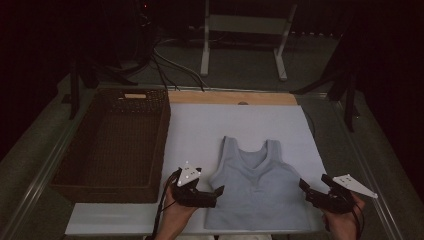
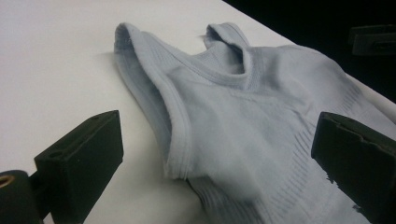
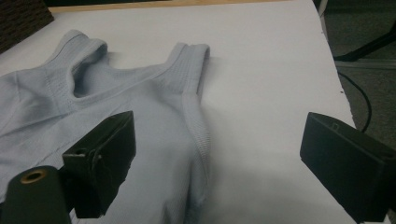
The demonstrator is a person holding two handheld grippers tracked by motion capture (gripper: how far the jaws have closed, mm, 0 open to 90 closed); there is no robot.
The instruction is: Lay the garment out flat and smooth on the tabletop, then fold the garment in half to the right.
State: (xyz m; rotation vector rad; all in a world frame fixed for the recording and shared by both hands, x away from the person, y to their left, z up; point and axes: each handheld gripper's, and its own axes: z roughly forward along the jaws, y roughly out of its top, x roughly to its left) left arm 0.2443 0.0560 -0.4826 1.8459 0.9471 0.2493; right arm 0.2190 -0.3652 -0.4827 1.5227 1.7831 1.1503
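Currently a light blue tank top [image 1: 256, 187] is lying flat on the white mat [image 1: 200, 125], straps pointing away from the person, hem near the front edge. Left gripper [image 1: 216, 194] is sitting at the top's left armhole, jaws wide open around the fabric edge, not pinching it. Right gripper [image 1: 306, 190] is sitting at the right side seam, jaws spread too, one possibly brushing cloth, hard to tell. Wicker basket [image 1: 112, 145] is standing left of the mat.
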